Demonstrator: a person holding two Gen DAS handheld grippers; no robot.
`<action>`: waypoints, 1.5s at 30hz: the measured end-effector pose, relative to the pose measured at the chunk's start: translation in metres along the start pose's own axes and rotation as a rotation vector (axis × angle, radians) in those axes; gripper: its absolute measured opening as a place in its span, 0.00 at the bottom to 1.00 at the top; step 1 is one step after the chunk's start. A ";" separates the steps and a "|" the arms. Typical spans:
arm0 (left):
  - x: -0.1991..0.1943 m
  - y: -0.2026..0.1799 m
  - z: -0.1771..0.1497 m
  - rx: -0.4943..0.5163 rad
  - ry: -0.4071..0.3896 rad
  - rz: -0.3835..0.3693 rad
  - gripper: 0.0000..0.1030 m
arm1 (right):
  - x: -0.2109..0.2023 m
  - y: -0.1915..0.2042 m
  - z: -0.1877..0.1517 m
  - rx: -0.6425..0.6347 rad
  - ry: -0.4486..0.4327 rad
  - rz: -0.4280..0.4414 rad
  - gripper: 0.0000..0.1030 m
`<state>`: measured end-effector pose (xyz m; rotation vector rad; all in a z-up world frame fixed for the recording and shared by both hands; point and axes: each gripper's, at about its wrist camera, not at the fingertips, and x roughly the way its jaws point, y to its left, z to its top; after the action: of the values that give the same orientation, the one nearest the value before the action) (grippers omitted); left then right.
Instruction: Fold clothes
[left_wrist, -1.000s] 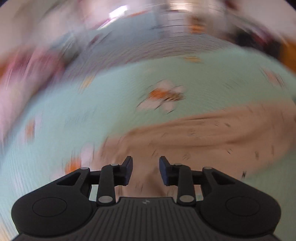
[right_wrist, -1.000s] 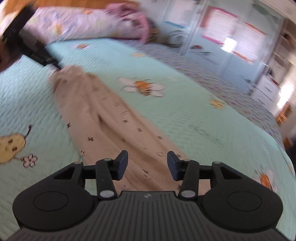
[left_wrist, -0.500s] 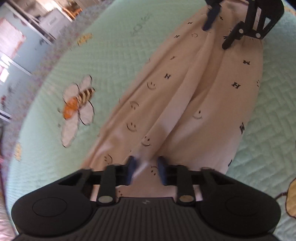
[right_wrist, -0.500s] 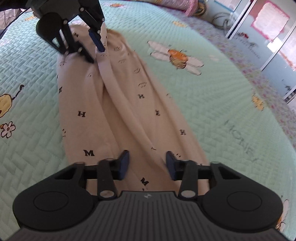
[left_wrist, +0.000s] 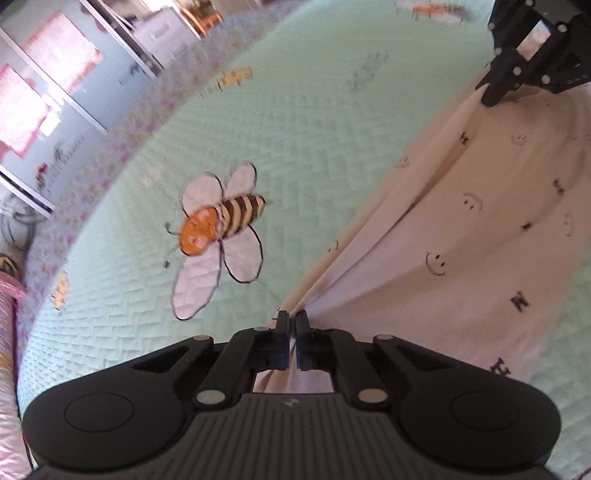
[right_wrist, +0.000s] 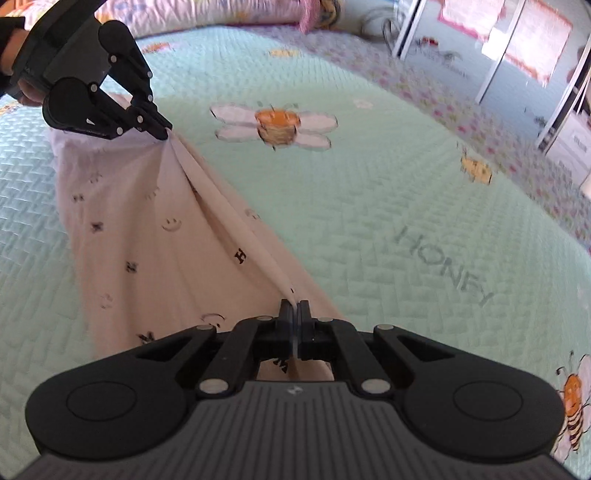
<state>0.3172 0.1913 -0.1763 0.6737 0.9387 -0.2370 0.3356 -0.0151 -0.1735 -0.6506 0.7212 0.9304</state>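
A cream garment (left_wrist: 480, 240) printed with smileys and letters lies stretched along a mint bedspread. In the left wrist view my left gripper (left_wrist: 291, 319) is shut, its jaws closing tight on a pinched fold at the garment's near edge. My right gripper (left_wrist: 489, 99) shows at the top right, nipping the far end. The right wrist view shows the same garment (right_wrist: 147, 251) from the other end. There my right gripper (right_wrist: 294, 308) is shut on a thin ridge of cloth. That ridge runs taut up to my left gripper (right_wrist: 168, 134), which grips the cloth at the upper left.
The quilted bedspread (right_wrist: 369, 206) carries a large bee print (right_wrist: 275, 123) beside the garment and the word HONEY. A pink bolster (right_wrist: 221, 11) lies at the bed's far edge. Wardrobe doors (right_wrist: 517, 40) stand beyond. A hand (right_wrist: 26, 92) holds the left gripper.
Both grippers closed from open onto the cloth. Each has drawn a fold up, and a taut ridge now runs between them. The left view has swung toward the bee print.
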 end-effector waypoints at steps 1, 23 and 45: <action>0.006 0.001 0.001 0.000 0.017 0.000 0.08 | 0.004 -0.002 -0.001 0.005 0.007 -0.002 0.03; -0.105 -0.041 -0.100 -0.394 -0.209 0.018 0.54 | -0.129 -0.073 -0.161 0.509 -0.175 -0.317 0.33; -0.113 -0.145 -0.089 -0.613 -0.170 -0.149 0.54 | -0.172 -0.030 -0.232 0.565 -0.276 -0.294 0.33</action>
<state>0.1241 0.1240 -0.1831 0.0183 0.8382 -0.1236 0.2314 -0.2865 -0.1713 -0.1161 0.5831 0.4933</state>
